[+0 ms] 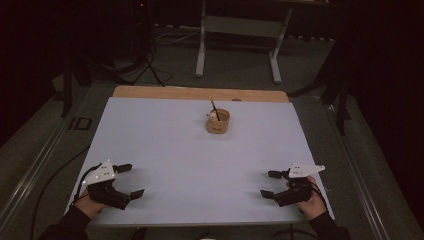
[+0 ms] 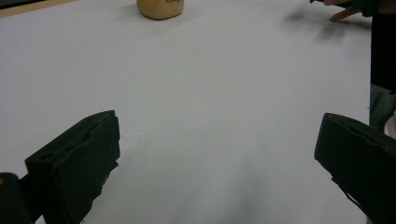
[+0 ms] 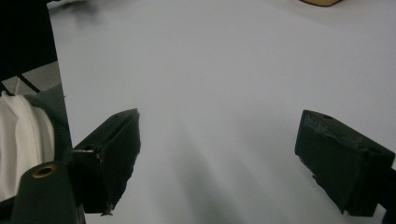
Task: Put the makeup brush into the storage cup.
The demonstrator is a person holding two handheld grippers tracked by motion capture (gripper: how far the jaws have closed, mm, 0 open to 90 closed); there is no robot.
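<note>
A tan cup (image 1: 218, 122) stands upright past the middle of the white table top (image 1: 200, 155), with a thin dark stick (image 1: 214, 107) leaning out of it. Its base (image 2: 160, 8) shows at the top of the left gripper view, and a sliver of it (image 3: 322, 2) at the top of the right gripper view. My left gripper (image 1: 131, 180) rests near the front left corner, jaws wide apart and empty. My right gripper (image 1: 269, 184) rests near the front right, also open with nothing between its jaws. Both point inward across the table.
A wooden strip (image 1: 200, 93) runs along the table's far edge. Beyond it stands a white table frame (image 1: 240, 30) on the grey floor, and a dark tripod (image 1: 147, 55) at the back left. The person's other hand (image 2: 348, 11) shows far off in the left gripper view.
</note>
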